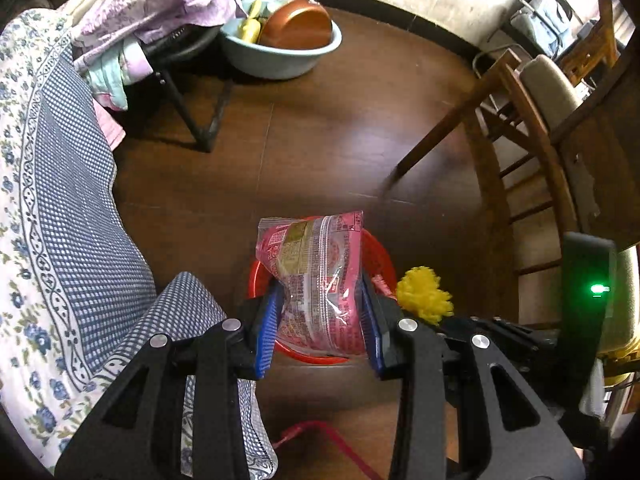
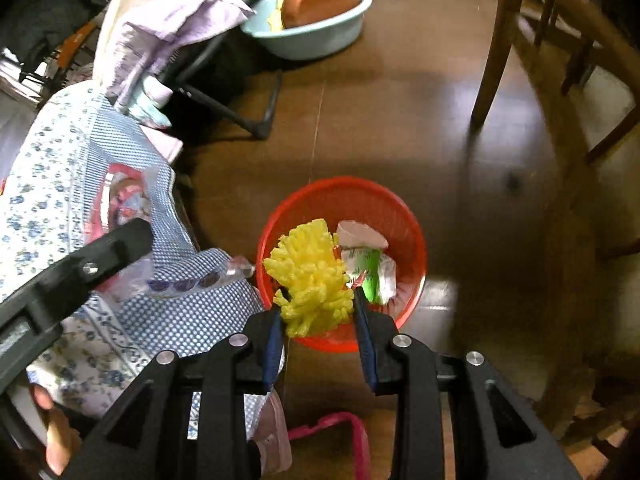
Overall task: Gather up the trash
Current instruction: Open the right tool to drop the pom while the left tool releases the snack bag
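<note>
My left gripper (image 1: 322, 300) is shut on a pink plastic snack packet (image 1: 316, 280), held just above a red mesh basket (image 1: 380, 252) on the brown wooden floor. My right gripper (image 2: 318, 308) is shut on a yellow fluffy tuft (image 2: 310, 276), which hangs over the near rim of the same red basket (image 2: 344, 196). Inside the basket lie a white and green paper carton (image 2: 366, 264) and other crumpled wrappers. In the left wrist view the yellow tuft (image 1: 424, 292) shows just right of the packet. In the right wrist view the left gripper's black arm (image 2: 72, 276) crosses the left side.
A blue-and-white patterned cloth (image 1: 52, 208) drapes over something at the left. A pale blue basin (image 1: 288, 52) with a copper pan stands at the back beside a black folding stand (image 1: 192, 112). Wooden chair legs (image 1: 520, 140) rise at the right. A pink strap (image 2: 340, 428) lies on the floor.
</note>
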A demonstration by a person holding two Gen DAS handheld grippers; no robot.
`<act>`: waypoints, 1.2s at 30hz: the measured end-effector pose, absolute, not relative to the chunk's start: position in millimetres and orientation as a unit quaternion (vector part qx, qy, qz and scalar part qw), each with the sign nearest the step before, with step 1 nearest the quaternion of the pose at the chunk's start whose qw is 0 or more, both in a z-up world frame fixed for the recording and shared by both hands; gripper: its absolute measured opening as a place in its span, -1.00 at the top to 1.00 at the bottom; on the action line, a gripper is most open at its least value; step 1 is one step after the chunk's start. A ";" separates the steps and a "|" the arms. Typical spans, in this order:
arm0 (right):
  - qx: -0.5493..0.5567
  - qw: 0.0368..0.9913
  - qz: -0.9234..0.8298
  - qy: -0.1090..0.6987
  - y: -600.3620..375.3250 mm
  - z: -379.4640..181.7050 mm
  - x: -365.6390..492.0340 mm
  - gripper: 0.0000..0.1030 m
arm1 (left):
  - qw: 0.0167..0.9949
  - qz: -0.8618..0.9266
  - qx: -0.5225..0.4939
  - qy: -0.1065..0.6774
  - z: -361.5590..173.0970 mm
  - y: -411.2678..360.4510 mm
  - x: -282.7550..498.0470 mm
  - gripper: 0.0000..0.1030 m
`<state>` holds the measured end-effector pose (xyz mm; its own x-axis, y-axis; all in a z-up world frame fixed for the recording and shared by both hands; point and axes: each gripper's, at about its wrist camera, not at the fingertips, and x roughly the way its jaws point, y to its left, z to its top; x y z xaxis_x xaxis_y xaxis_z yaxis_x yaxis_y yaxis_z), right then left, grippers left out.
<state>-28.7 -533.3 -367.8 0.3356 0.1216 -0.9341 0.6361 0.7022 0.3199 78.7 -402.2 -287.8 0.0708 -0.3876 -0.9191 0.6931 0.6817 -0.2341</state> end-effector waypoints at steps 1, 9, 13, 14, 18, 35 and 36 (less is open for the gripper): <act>0.344 0.737 -0.174 0.555 -532.8 -376.0 -26.7 0.38 | 0.717 -0.376 0.134 0.571 -289.8 -403.1 79.3 0.28; 0.343 0.737 -0.181 0.554 -534.8 -389.6 -21.4 0.20 | 0.712 -0.373 0.134 0.579 -297.4 -403.4 82.4 0.27; 0.340 0.736 -0.185 0.556 -536.3 -390.0 -21.3 0.02 | 0.712 -0.374 0.136 0.579 -297.2 -404.0 81.5 0.27; 0.341 0.734 -0.185 0.557 -537.4 -389.8 -22.1 0.01 | 0.712 -0.374 0.137 0.577 -297.4 -404.7 81.1 0.27; 0.342 0.727 -0.189 0.564 -540.1 -389.1 -27.2 0.01 | 0.711 -0.376 0.144 0.576 -299.1 -406.0 78.4 0.27; 0.343 0.713 -0.195 0.579 -549.6 -388.2 -54.5 -0.01 | 0.649 -0.408 0.168 0.620 -341.6 -430.6 68.2 0.21; 0.342 0.713 -0.195 0.580 -549.5 -389.1 -55.1 -0.01 | 0.647 -0.408 0.168 0.622 -343.2 -431.8 68.6 0.21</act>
<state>-55.1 -549.5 -389.1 0.2504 0.1202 -0.9607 0.6750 0.6896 0.2622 68.6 -431.8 -343.2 -0.1068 -0.3192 -0.9417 0.7366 0.6108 -0.2905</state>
